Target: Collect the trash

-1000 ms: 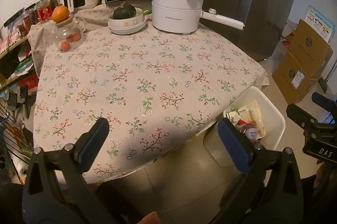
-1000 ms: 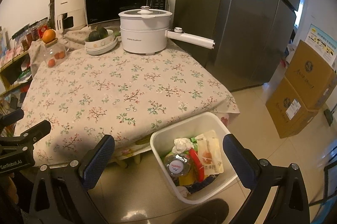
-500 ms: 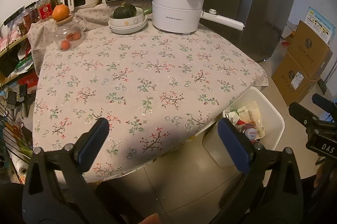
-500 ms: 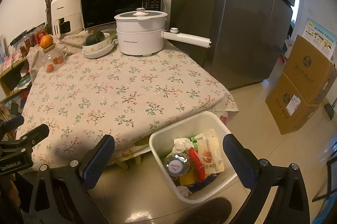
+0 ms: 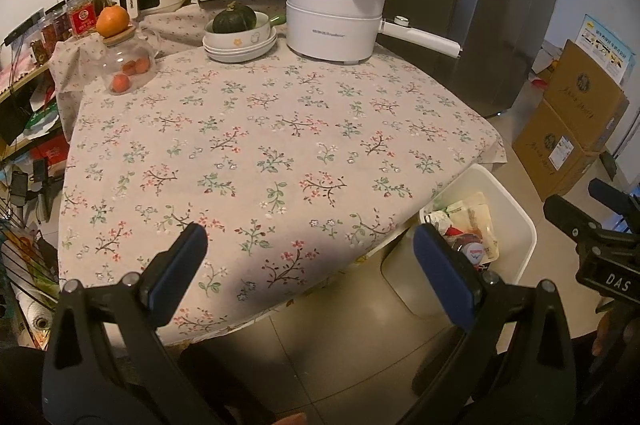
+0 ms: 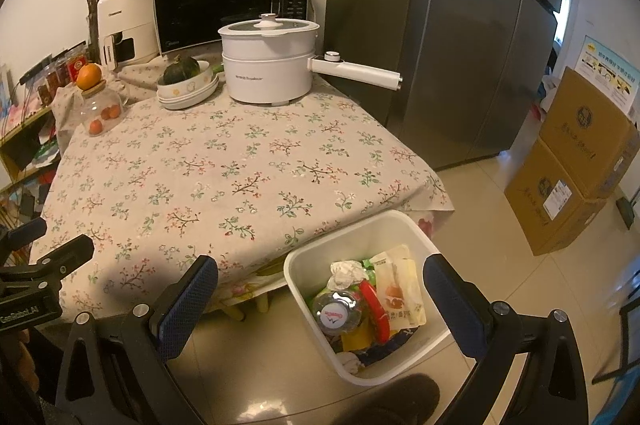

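Both sets of fingers stand spread wide and empty: the left gripper [image 5: 310, 257] low in its frame over the near edge of the desk [image 5: 256, 129], the right gripper [image 6: 320, 289] low in its frame above the white bin [image 6: 416, 237] on the floor. The trash [image 6: 368, 301], a bottle, wrappers and crumpled paper, already lies in that bin at lower centre, and the flowered cloth looks bare of litter, so collecting seems finished or nearly so; the next move would be a scan for leftovers. The cluttered shelf [image 5: 28, 129] at the left edge is too dim to judge, and the floor under the desk is hidden.
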{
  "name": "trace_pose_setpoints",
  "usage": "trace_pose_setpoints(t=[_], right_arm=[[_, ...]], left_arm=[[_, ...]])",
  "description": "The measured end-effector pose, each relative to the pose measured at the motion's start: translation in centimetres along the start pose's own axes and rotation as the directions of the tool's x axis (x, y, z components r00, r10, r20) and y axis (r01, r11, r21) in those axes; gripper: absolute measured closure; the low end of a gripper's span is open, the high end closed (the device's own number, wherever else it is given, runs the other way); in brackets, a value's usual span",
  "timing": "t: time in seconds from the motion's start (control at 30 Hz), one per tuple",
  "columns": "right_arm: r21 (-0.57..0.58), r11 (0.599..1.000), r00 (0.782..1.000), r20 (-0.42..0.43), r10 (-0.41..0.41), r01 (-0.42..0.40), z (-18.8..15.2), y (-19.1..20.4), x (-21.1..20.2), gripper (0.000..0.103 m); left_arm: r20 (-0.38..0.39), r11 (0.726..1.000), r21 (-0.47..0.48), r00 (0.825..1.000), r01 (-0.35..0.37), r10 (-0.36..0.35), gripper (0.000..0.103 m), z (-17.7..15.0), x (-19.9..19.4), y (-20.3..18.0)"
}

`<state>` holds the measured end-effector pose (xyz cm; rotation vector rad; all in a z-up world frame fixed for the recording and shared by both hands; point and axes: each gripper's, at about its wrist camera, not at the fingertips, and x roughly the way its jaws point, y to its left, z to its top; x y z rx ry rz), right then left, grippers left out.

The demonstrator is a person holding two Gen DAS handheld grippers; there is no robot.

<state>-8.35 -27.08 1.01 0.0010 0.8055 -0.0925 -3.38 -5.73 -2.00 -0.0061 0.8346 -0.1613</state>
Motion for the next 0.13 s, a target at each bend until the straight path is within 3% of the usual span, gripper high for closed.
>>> trace_pose_setpoints(t=[0.13], right_arm=[[0.0, 1.0, 1.0, 0.0, 0.0, 0.0, 0.0, 0.02, 0.02, 0.0]], left_arm=[[0.001, 1.0, -0.002, 1.0, 0.004, -0.004, 0.001, -0.06, -0.13, -0.09]])
